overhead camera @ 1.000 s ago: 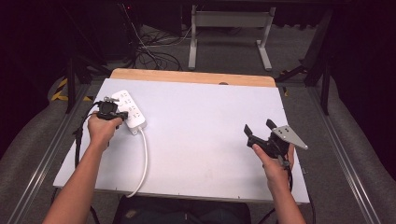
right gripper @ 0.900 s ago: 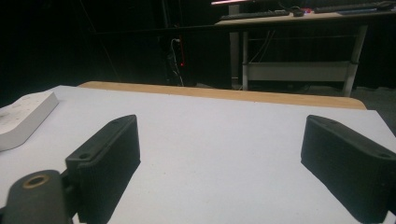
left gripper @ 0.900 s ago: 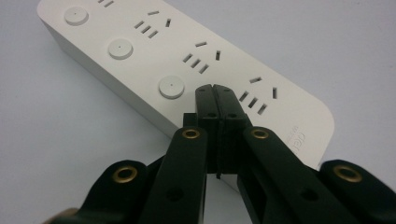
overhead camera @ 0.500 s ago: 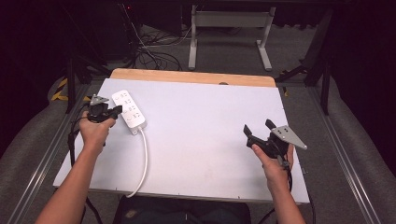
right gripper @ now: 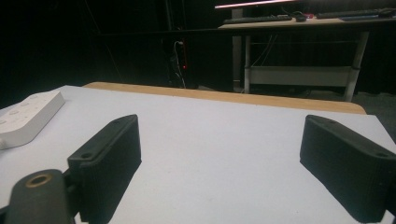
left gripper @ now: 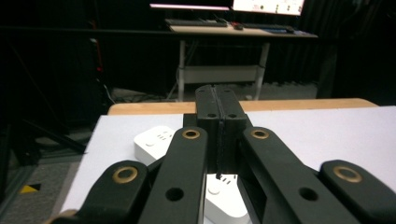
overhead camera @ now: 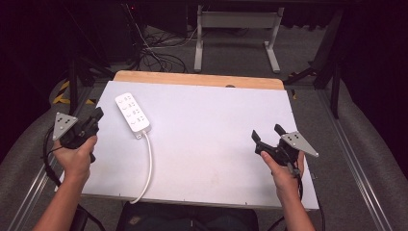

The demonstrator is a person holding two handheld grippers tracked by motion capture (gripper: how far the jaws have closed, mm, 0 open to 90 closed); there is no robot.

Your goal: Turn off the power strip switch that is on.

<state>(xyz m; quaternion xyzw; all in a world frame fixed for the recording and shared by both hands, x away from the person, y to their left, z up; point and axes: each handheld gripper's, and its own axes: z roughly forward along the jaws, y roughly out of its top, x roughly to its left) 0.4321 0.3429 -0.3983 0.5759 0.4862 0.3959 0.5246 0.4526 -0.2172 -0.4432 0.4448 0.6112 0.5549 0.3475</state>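
The white power strip [overhead camera: 133,113] lies flat on the left part of the white tabletop [overhead camera: 211,130], angled toward the far-left corner, its white cord [overhead camera: 148,163] running toward the near edge and dropping out of sight over it. The left claw [overhead camera: 96,117] hangs at the tabletop's left edge, just beside the strip but apart from it, its jaws pressed together with nothing between them. In the left gripper view the closed claw [left gripper: 218,116] and its black linkage cover most of the power strip [left gripper: 156,140]; one end and a bit of the near part show, so the sockets are hard to make out. The right claw [overhead camera: 266,135] sits over the right part of the tabletop, well apart from the strip, jaws spread and empty. In the right gripper view the power strip [right gripper: 25,116] is cut off by the left frame edge. The room beyond the tabletop is dark; a desk frame [overhead camera: 235,29] and floor cables [overhead camera: 159,48] are dimly visible.
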